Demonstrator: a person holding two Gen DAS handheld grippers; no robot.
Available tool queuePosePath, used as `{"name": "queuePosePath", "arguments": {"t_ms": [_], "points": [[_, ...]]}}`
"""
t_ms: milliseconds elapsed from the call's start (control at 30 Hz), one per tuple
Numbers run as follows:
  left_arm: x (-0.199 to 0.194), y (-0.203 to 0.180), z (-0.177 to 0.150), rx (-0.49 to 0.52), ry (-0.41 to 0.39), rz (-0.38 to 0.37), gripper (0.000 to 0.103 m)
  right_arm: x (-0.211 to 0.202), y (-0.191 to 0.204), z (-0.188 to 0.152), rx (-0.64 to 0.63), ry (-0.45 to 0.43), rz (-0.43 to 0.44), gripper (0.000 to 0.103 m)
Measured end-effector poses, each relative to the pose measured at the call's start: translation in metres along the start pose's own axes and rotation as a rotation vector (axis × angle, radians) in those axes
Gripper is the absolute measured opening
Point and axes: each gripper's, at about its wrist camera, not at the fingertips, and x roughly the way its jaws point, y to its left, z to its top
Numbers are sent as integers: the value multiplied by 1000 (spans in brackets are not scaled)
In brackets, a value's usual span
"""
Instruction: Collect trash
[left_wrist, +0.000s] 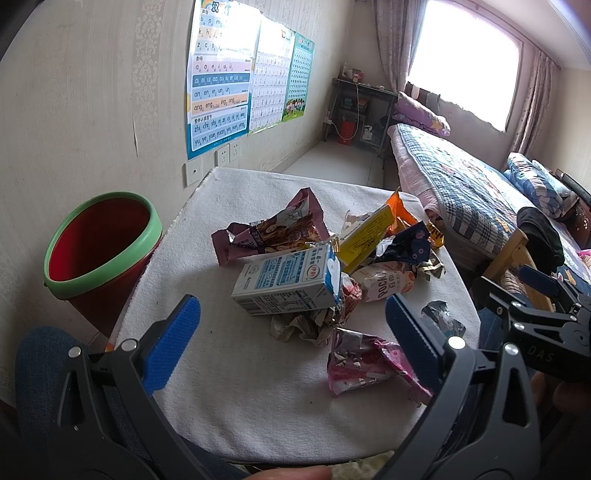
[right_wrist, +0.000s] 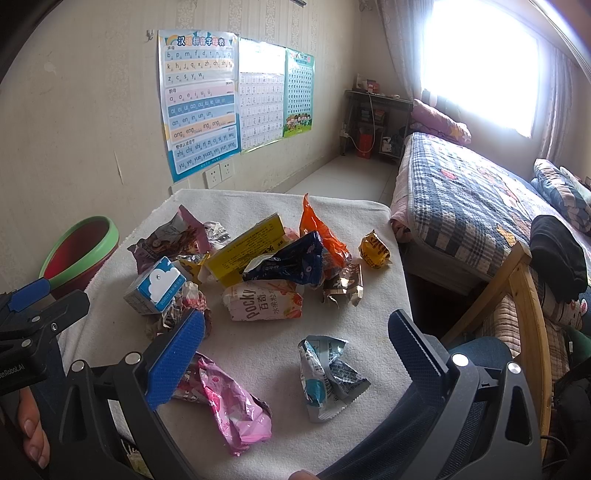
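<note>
A pile of trash lies on a white-clothed table (left_wrist: 229, 406): a white-blue milk carton (left_wrist: 288, 282), a purple snack bag (left_wrist: 273, 230), a yellow box (left_wrist: 369, 232), a Pocky wrapper (right_wrist: 264, 301), a pink wrapper (right_wrist: 229, 402) and a grey-blue wrapper (right_wrist: 328, 376). A red bin with a green rim (left_wrist: 99, 243) stands left of the table. My left gripper (left_wrist: 291, 339) is open and empty, just short of the carton. My right gripper (right_wrist: 295, 350) is open and empty, above the pink and grey-blue wrappers.
A bed with a plaid quilt (right_wrist: 469, 206) stands to the right, with a wooden chair frame (right_wrist: 524, 291) beside the table. Posters (right_wrist: 199, 99) hang on the wall behind. A metal shelf (right_wrist: 373, 122) stands at the far end.
</note>
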Motion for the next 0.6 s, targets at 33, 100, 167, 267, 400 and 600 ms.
{"name": "queuePosePath", "arguments": {"t_ms": [33,100,167,267,400,600], "points": [[0,0,0,-1,0,0,98,0,1,0,0,-1,0,96],[0,0,0,0,1,-3,98,-1,1,0,-1,-1,0,96],[1,0,-2,-4,3,-7,98,0,1,0,-1,0,0,96],[1,1,-3,-12,4,-15,98,0,1,0,-1,0,0,96],[2,1,-4,-20,15,-19,98,0,0,0,1,-2,1,96],[7,2,-1,-34,53,-32,98,4,1,1,-4,13,24,96]]}}
